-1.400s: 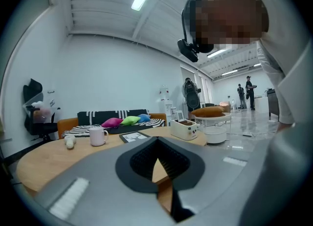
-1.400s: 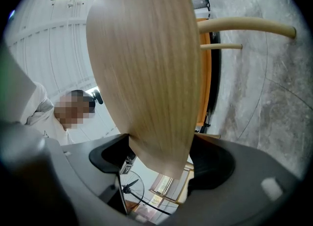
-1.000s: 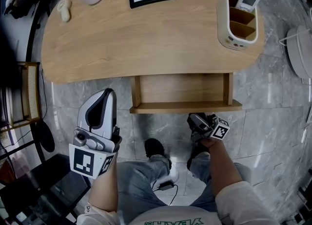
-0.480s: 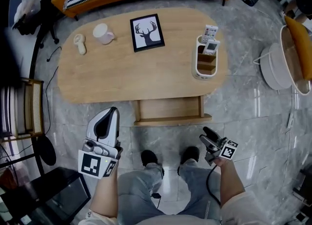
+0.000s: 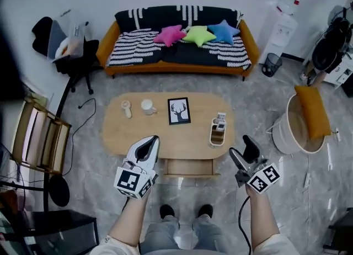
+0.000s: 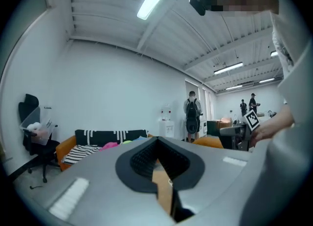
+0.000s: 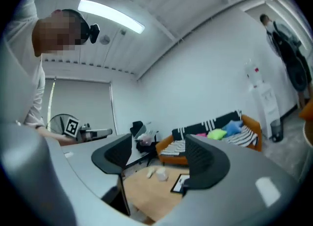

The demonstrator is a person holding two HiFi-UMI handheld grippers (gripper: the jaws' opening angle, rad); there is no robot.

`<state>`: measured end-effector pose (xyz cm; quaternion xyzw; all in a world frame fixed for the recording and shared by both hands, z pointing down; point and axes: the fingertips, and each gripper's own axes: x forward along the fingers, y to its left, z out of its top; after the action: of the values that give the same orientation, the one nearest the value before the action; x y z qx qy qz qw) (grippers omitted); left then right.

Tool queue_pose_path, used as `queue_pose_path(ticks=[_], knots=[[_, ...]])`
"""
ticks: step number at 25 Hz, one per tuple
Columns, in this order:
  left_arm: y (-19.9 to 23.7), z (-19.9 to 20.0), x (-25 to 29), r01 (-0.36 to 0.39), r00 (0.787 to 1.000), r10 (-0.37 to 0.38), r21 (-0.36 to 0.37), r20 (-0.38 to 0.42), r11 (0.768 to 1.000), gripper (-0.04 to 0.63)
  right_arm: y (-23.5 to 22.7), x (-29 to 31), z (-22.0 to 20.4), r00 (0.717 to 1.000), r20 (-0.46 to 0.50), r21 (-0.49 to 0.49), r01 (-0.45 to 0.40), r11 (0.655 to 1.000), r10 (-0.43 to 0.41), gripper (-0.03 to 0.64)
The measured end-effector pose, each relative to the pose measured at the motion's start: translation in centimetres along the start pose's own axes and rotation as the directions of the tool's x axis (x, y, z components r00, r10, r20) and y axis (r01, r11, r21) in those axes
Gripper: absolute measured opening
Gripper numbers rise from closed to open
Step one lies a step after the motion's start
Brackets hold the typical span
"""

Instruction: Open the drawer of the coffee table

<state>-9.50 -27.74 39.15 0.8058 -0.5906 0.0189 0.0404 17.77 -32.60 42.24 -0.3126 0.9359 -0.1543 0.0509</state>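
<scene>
With the drawer [image 5: 189, 167] out beneath the tabletop [image 5: 129, 138], both tools idle at lower frame: left hand-held gripper [image 5: 153, 139] closed and empty, right hand-held gripper [image 5: 242, 148] half-open and empty.

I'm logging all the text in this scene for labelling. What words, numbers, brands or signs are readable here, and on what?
No readable words or numbers anywhere.
On the left gripper and the right gripper: square black-and-white markers on their cubes, patterns only.
On the framed deer picture: no lettering.
On the remotes in the white holder: any print is too small to read.
</scene>
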Motion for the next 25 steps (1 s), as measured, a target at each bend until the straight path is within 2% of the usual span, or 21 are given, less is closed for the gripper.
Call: queue_pose_path(ticks=[2,4,10,14,16,18,25], knots=[[-0.4,4.7,0.3,0.013,1.000,-0.014,0.003,0.025,1.000,-0.002,2.1,1.5,6.9,0.998,0.052,-0.052,0.036,0.998,-0.034,0.314],[-0.6,8.8,0.6,0.019,0.999,-0.019,0.013,0.050,1.000,-0.002,3.9,2.7,11.7,0.996,0.060,-0.102,0.067,0.993,-0.061,0.288],[-1.6,17.7,0.9,0.019,0.995,-0.025,0.060,0.097,0.998,-0.002,6.5,2.3,20.3,0.980,0.042,-0.286,0.198,0.938,-0.194,0.204],[-2.1,20.5,0.6,0.019,0.992,-0.026,0.054,0.124,0.998,-0.002,6.4,1.1,23.0,0.966,0.063,-0.323,0.257,0.911,-0.250,0.113],[-2.3,20.9,0.4,0.015,0.993,-0.021,0.046,0.120,0.999,-0.002,6.2,0.5,23.4,0.962,0.058,-0.335,0.272,0.902,-0.268,0.042],[-2.3,21.1,0.4,0.016,0.993,-0.020,0.039,0.113,0.999,-0.002,6.2,0.2,23.6,0.958,0.048,-0.356,0.279,0.892,-0.281,0.005],[-3.2,21.4,0.1,0.034,0.994,-0.036,0.020,0.108,0.999,-0.002,6.0,-1.3,23.7,0.950,0.044,-0.374,0.304,0.876,-0.310,0.003]])
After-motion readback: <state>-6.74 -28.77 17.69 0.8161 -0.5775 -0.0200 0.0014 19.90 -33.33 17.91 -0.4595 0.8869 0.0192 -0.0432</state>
